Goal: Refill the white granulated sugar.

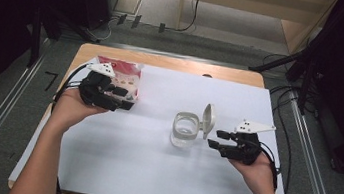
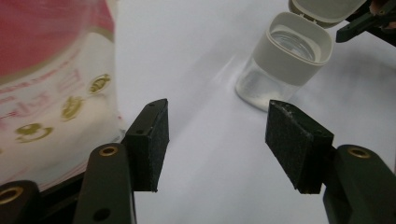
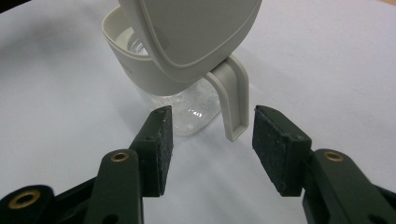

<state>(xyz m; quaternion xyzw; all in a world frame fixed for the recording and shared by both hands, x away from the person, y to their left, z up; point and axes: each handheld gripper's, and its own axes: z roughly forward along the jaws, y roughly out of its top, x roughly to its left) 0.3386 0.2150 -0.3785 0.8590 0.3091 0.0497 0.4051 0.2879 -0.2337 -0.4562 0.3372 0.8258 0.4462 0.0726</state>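
Left gripper [image 1: 122, 98] is hovering with jaws apart and empty beside the red-and-white plastic pouch [image 1: 123, 74], whose gold print is too blurred to read. Right gripper [image 1: 219, 138], half-open and empty, is facing the clear glass jar [image 1: 185, 130] with its grey flip lid [image 1: 208, 121] raised.

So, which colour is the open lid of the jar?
The lid is light grey, as is the jar's collar; the right gripper view shows it best.

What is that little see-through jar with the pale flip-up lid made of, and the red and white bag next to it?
The small clear jar looks like glass or hard clear plastic: you see the white sheet through it and it glints. Its pale grey collar and flip-up lid look like matte plastic, smooth and dull. The red and white bag looks like thin glossy plastic film, partly translucent, with printed gold marks.
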